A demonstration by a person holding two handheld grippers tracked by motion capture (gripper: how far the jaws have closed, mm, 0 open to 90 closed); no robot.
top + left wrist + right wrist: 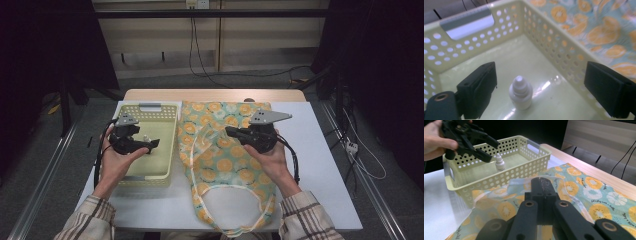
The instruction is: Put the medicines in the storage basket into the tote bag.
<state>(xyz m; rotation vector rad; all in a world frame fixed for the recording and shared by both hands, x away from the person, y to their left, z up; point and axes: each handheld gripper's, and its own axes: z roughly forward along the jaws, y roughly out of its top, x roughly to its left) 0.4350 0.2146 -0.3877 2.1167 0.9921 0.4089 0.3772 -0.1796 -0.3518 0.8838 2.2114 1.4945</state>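
Your left hand holds the left gripper over the pale yellow basket, which sits on the left part of the white surface. Its jaws stand wide open and point toward the basket's inner side. In the left gripper view, a small white dropper bottle stands upright on the basket floor, between the two jaws and touching neither. The basket has perforated walls and a cut-out handle in its far end wall. From the right gripper view you can see the same bottle inside the basket, with the left gripper hanging just above and beside it, jaws apart.

Just beside the basket's right wall lies a fabric bag printed with orange slices on a teal ground, spread flat down the middle of the surface. Its pale handles loop near the front edge.

Your right hand holds the right gripper above the bag, pointing left toward the basket. Its jaws are pressed together with nothing between them, as the right gripper view shows, and they sit above the bag's cloth.
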